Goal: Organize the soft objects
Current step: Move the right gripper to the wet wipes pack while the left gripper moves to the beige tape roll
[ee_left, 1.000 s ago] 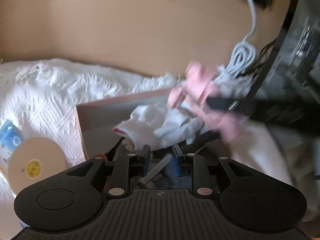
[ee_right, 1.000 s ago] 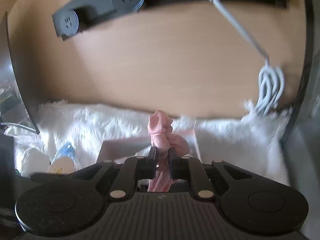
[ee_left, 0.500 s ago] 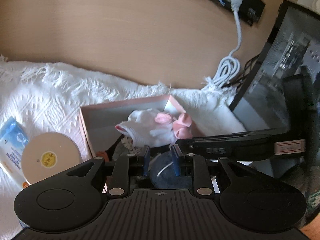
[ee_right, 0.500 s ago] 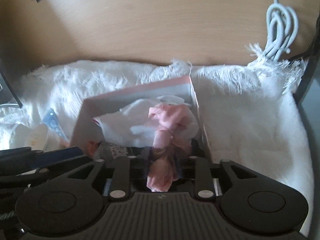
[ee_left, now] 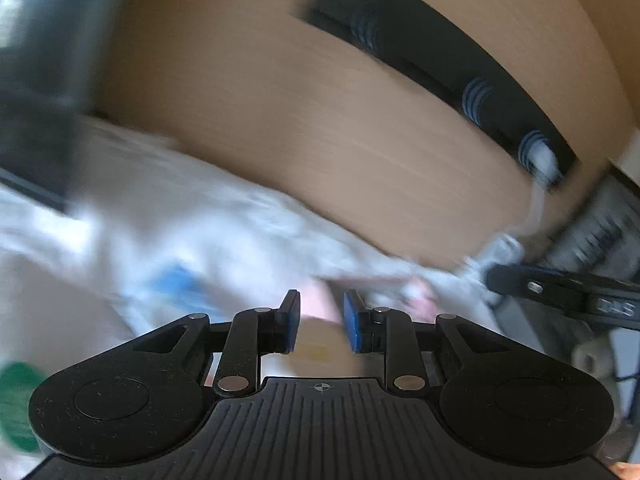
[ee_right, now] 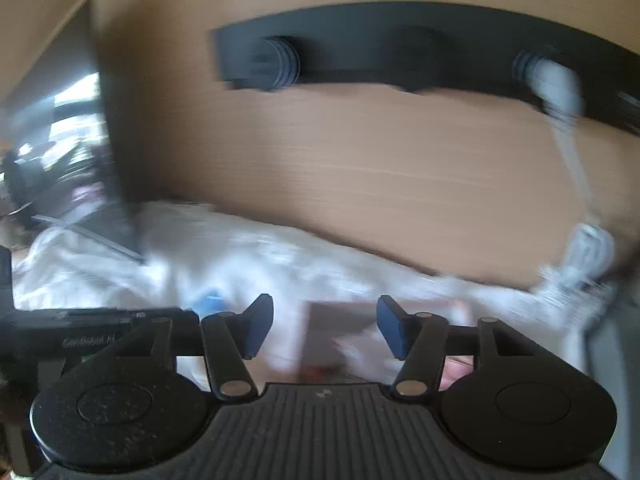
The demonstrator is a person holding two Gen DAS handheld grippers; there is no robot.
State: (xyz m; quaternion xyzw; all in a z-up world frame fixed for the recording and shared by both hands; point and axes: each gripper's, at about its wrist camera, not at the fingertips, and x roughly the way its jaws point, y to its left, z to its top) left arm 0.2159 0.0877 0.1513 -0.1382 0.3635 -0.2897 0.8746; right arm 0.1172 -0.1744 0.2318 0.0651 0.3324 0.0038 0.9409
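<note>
right wrist view, badly smeared: my right tool point(ee_right: 325, 326) has just been opening and its jaws now stand apart with nothing between them. the shallow pink cardboard box point(ee_right: 320, 312) holding pale soft cloth point(ee_right: 368, 354) sits just below and beyond its tips, on the white fringed blanket point(ee_right: 248, 256). left tool point(ee_left: 318, 326) — jaws part-open, empty. i'd steady both hands, let the blur clear, then pick the next soft piece.

A home desk: wood tabletop point(ee_right: 360, 168), white fringed throw point(ee_right: 248, 256), black power strip point(ee_right: 400, 52), monitor point(ee_right: 60, 140).
</note>
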